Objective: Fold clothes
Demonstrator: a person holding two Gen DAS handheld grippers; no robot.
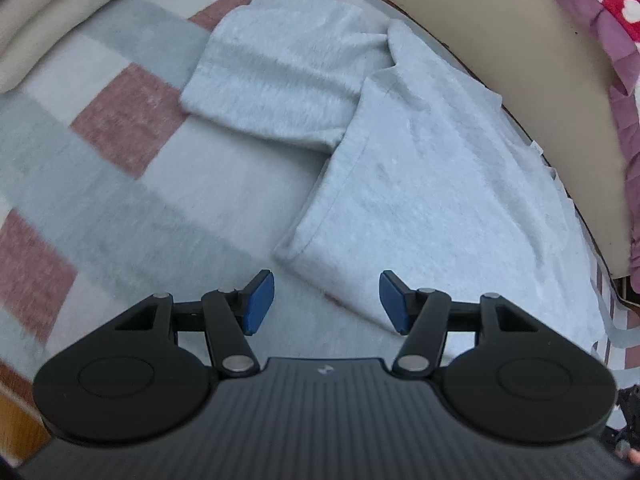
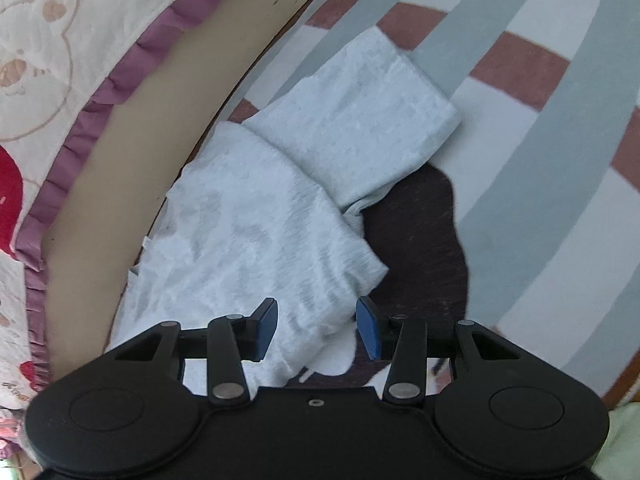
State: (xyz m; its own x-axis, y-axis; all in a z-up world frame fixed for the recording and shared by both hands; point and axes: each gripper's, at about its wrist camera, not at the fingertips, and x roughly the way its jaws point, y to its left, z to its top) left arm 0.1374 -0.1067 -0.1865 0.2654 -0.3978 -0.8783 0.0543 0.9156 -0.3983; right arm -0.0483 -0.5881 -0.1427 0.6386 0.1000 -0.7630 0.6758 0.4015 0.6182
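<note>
Pale garment [image 1: 420, 184] lies just ahead of left tool [image 1: 327, 304].

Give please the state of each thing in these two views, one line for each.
light blue garment: lying flat on the blanket, one part folded across.
checked blanket: spread out under the garment.
left gripper: open, holding nothing.
right gripper: open, nothing gripped, above the garment's edge.

No readable words or numbers anywhere. The left gripper [image 1: 326, 302] carries only a tiny pale emblem on its ribbed housing, low in the middle of the left wrist view, too small to make out. A small white tag [image 2: 146, 242] at the light grey garment's [image 2: 256, 232] edge, left of centre in the right wrist view, is too small to read.
</note>
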